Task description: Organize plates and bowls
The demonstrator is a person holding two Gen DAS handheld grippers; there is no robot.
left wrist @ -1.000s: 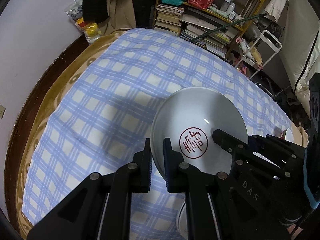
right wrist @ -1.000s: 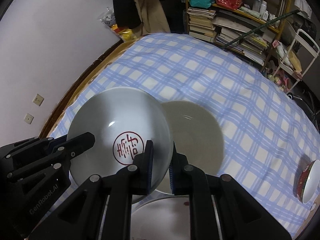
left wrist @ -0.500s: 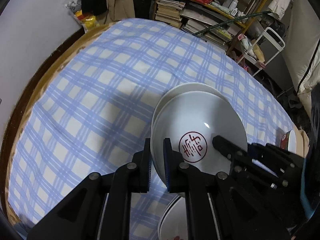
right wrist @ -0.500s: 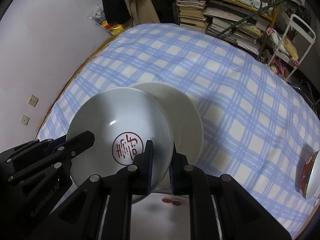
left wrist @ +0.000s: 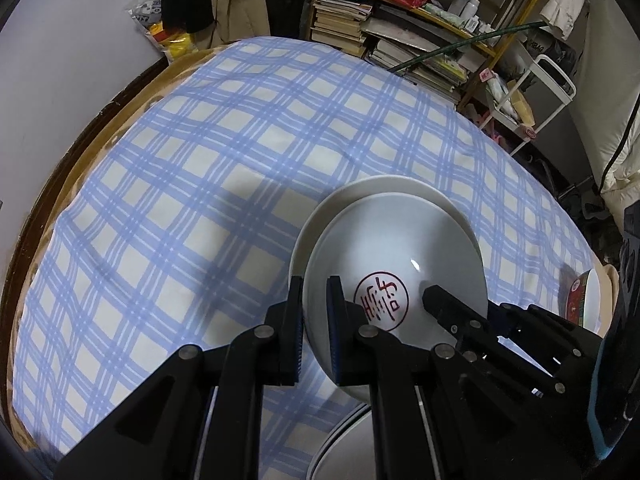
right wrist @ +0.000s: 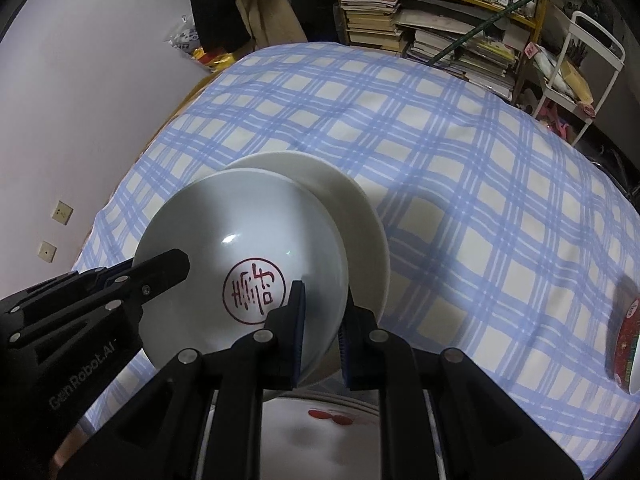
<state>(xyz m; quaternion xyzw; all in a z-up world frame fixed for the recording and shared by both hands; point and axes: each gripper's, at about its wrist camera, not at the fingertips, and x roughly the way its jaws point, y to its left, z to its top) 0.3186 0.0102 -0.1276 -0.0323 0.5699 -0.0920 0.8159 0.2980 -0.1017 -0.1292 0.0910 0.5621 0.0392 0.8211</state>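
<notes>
While the white bowl (left wrist: pixel 394 268) with its red seal hangs over a white plate (left wrist: pixel 360 194) on the checked worktop (left wrist: pixel 180 200), left gripper (left wrist: pixel 314 320) and right gripper (right wrist: pixel 322 320) each pinch opposite rims. Stacking seems underway; next, set it down level, then release. Only the right view shows a red-marked plate (right wrist: pixel 332 420) below.

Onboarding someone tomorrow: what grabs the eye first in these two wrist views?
The white bowl with a red seal character, mid-frame, gripped on opposite rims by the left gripper and right gripper, just above a plain white plate. Under it all, the blue-checked tablecloth fills the view. A red-patterned bowl sits at the right edge.
</notes>
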